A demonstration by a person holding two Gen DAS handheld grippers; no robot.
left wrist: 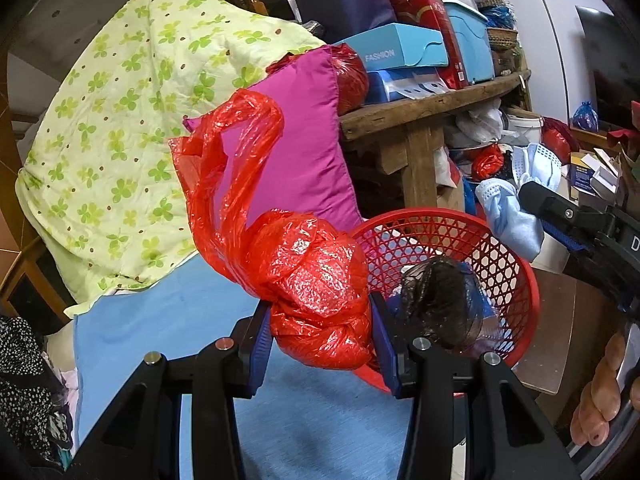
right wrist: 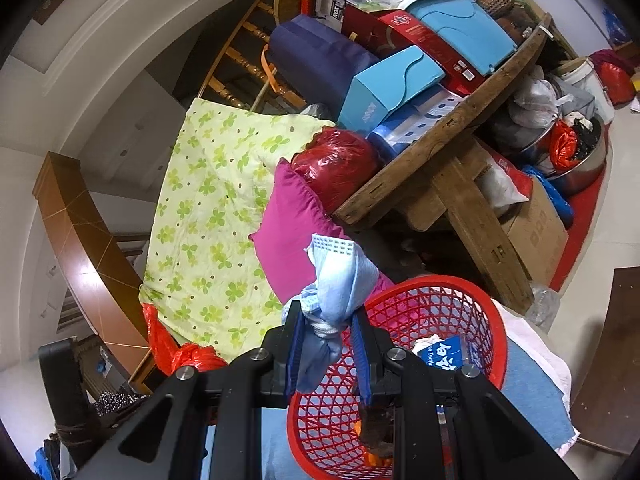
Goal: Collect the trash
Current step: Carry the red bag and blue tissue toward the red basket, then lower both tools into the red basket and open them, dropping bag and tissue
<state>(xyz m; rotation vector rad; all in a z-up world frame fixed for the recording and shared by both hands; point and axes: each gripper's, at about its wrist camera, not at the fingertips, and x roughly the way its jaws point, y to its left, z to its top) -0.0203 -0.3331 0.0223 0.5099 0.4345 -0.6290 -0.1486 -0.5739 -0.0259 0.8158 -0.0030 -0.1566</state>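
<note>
Two light, crushable bundles ride in my grippers over the red basket: my left gripper pinches the slippery red plastic bag at its knot, my right gripper clamps the soft blue cloth bundle at its waist.

Right gripper is clamped on a knotted light blue cloth bundle, held just over the near rim of the red mesh basket. Basket's got a blue toothpaste-type packet inside. Behind it: magenta pillow, clover-print quilt, and a wooden bench stacked with boxes.
</note>
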